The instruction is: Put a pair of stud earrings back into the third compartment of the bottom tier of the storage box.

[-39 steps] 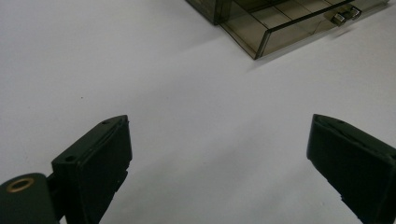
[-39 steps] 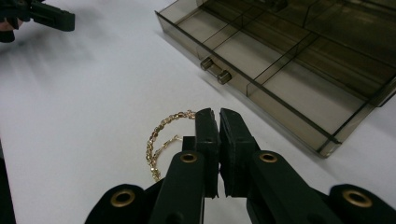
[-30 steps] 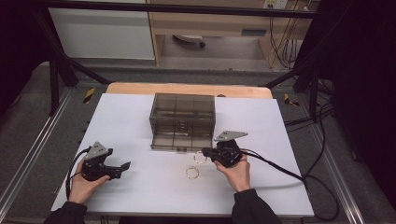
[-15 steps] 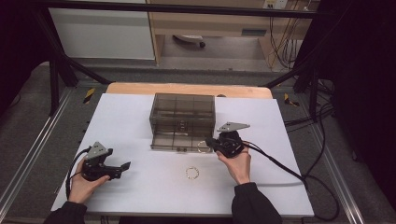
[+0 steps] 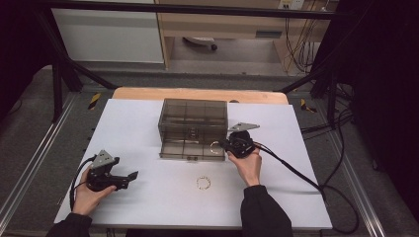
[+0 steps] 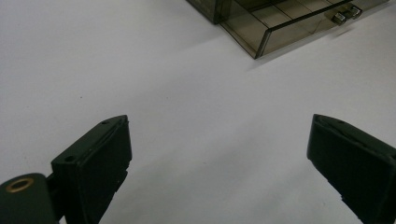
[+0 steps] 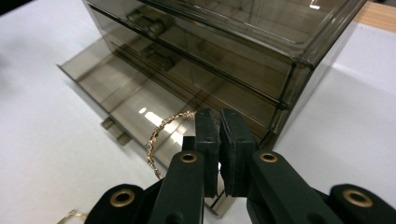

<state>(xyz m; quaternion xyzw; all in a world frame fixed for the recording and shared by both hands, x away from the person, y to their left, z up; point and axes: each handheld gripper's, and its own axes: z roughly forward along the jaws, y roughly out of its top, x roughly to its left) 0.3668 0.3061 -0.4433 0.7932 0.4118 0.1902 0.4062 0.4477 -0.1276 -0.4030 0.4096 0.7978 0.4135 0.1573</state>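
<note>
A smoky clear drawer box stands mid-table with its bottom drawer pulled out. My right gripper is at the drawer's right front corner, shut on a gold bracelet. In the right gripper view the bracelet hangs as a loop from the closed jaws of the right gripper, above the open drawer. A second gold bracelet lies on the white table in front of the box. My left gripper rests at the lower left, open and holding nothing; in its own view the left gripper has bare table between its jaws.
The white table top ends at a wooden strip behind the box. The right gripper's cable trails off to the right. The drawer's corner and handle appear at the top of the left gripper view.
My right gripper has moved away from the table's front and up to the open drawer, carrying one bracelet. The left gripper has stayed put.
</note>
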